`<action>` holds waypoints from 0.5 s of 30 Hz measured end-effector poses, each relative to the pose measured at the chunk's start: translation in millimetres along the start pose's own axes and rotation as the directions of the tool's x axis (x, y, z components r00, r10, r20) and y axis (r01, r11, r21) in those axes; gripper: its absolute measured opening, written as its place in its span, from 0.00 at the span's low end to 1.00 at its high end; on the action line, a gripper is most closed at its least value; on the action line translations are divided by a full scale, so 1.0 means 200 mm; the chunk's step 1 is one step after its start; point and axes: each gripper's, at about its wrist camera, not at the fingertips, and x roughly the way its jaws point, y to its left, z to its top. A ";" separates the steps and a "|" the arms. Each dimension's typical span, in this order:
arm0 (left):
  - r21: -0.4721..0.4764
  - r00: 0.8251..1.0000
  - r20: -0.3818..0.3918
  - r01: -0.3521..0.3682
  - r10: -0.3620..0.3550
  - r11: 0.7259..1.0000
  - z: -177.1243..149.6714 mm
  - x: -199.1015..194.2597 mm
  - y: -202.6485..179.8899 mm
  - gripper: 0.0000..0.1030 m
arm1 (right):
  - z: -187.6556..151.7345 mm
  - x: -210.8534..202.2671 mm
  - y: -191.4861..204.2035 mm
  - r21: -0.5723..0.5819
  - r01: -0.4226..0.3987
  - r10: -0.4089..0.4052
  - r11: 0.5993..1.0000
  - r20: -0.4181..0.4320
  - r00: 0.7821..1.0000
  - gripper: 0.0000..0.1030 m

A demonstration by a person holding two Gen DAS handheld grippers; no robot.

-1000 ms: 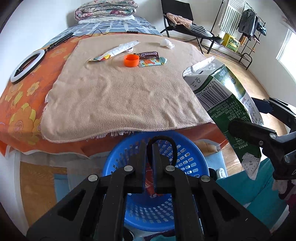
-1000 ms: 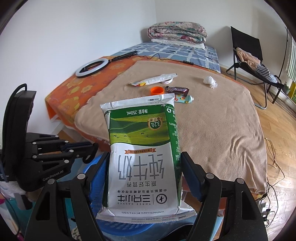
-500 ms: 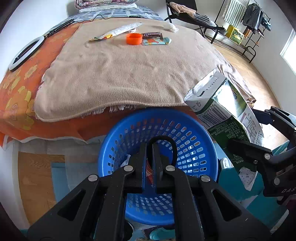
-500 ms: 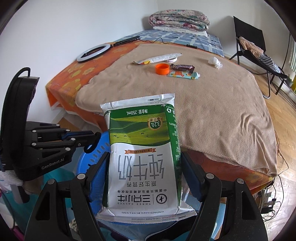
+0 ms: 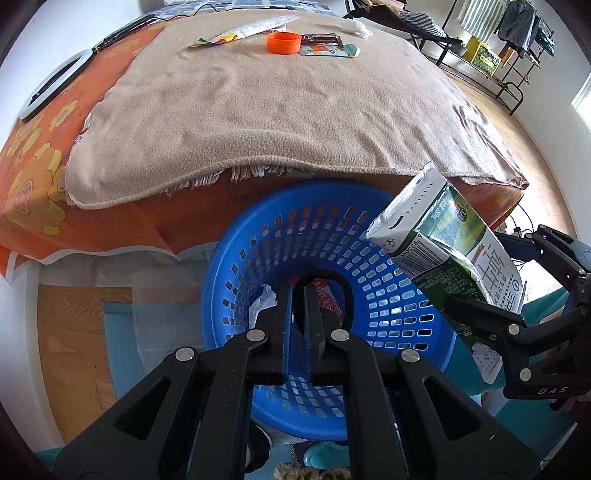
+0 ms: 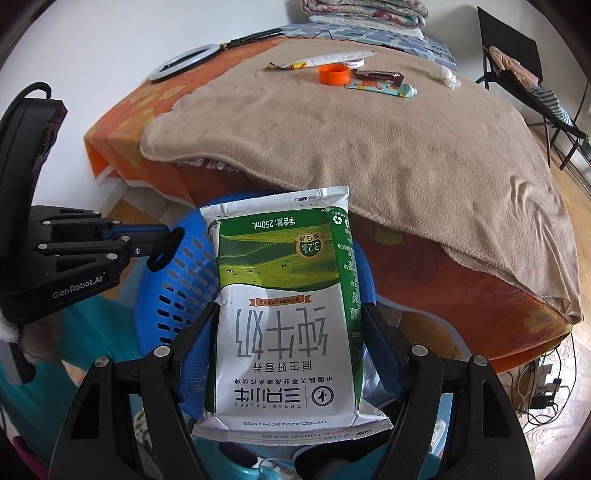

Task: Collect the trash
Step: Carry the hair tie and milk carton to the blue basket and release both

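Note:
My right gripper (image 6: 290, 308) is shut on a green and white milk carton (image 6: 284, 295), its pads pressing both sides. The carton (image 5: 443, 236) hangs tilted over the right rim of a blue perforated basket (image 5: 258, 240) on the floor beside the bed. My left gripper (image 5: 299, 291) is shut with nothing between its fingers, right above the basket's inside, where a white scrap and a red wrapper (image 5: 325, 291) lie. On the beige blanket (image 5: 277, 110) further off lie an orange cap (image 5: 283, 42), a brown bar wrapper (image 5: 319, 37), a teal tube (image 5: 332, 50), a long white wrapper (image 5: 243, 31) and a crumpled tissue (image 5: 356, 27).
The bed's edge with its orange flowered sheet (image 5: 33, 177) overhangs the basket's far side. A white ring light (image 5: 51, 88) lies at the bed's left. A black folding chair (image 6: 517, 48) and a clothes rack (image 5: 517, 22) stand on the wooden floor to the right.
Both grippers have sunk toward the basket and tipped further down. The carton, still held, has come down from bed height to the basket's rim.

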 end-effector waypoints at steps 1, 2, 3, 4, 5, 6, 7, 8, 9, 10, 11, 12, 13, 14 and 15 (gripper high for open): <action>0.000 1.000 -0.005 0.001 -0.001 1.000 0.00 0.01 0.00 0.03 | 0.00 0.00 0.00 0.001 -0.002 0.002 1.000 -0.001 1.000 0.74; -0.001 1.000 -0.008 0.002 -0.002 1.000 0.00 0.01 0.00 0.03 | 0.00 0.00 0.00 0.003 -0.004 0.004 1.000 -0.001 1.000 0.74; -0.002 1.000 -0.011 0.001 -0.002 1.000 0.01 0.01 0.00 0.04 | 0.01 0.00 0.00 0.006 -0.009 0.009 1.000 -0.003 1.000 0.74; -0.002 1.000 -0.013 0.002 -0.002 1.000 0.01 0.01 0.00 0.04 | 0.01 0.00 0.00 0.008 -0.013 0.013 1.000 -0.006 1.000 0.74; -0.001 1.000 -0.014 0.000 0.000 1.000 0.01 0.01 0.00 0.12 | 0.01 0.01 0.00 0.010 -0.013 0.013 1.000 -0.010 1.000 0.74; -0.001 1.000 -0.010 -0.003 0.003 1.000 0.00 0.01 0.00 0.25 | 0.01 0.01 0.00 0.011 -0.011 0.012 1.000 -0.013 1.000 0.74; -0.003 1.000 -0.003 -0.006 0.006 1.000 0.00 0.01 0.00 0.33 | 0.01 0.01 0.00 0.011 -0.010 0.010 1.000 -0.015 1.000 0.74; -0.006 1.000 0.007 -0.009 0.009 1.000 0.01 0.00 0.01 0.39 | 0.01 0.02 0.00 0.011 -0.011 0.011 1.000 -0.016 1.000 0.74; -0.006 1.000 0.013 -0.011 0.011 1.000 0.00 0.00 0.01 0.39 | 0.01 0.02 0.00 0.011 -0.011 0.011 1.000 -0.015 1.000 0.74; -0.007 1.000 0.017 -0.012 0.012 1.000 0.01 -0.01 0.01 0.39 | 0.01 0.01 0.00 0.011 -0.009 0.009 1.000 -0.014 1.000 0.74; -0.010 1.000 0.022 -0.013 0.013 1.000 0.01 -0.01 0.01 0.39 | 0.01 0.01 0.00 0.011 -0.006 0.006 1.000 -0.013 1.000 0.74; -0.013 1.000 0.027 -0.015 0.016 1.000 0.01 -0.02 0.01 0.39 | 0.01 0.01 0.00 0.012 -0.004 0.004 1.000 -0.012 1.000 0.74; -0.014 0.999 0.030 -0.017 0.018 1.000 0.01 -0.02 0.01 0.39 | 0.01 0.01 0.00 0.014 -0.002 0.002 1.000 -0.011 1.000 0.74; -0.015 0.999 0.032 -0.019 0.020 1.000 0.02 -0.03 0.01 0.39 | 0.01 0.01 -0.01 0.016 -0.001 0.001 1.000 -0.010 1.000 0.74; -0.017 0.999 0.033 -0.019 0.020 1.000 0.02 -0.03 0.02 0.39 | 0.01 0.00 -0.01 0.019 0.000 0.000 1.000 -0.008 1.000 0.74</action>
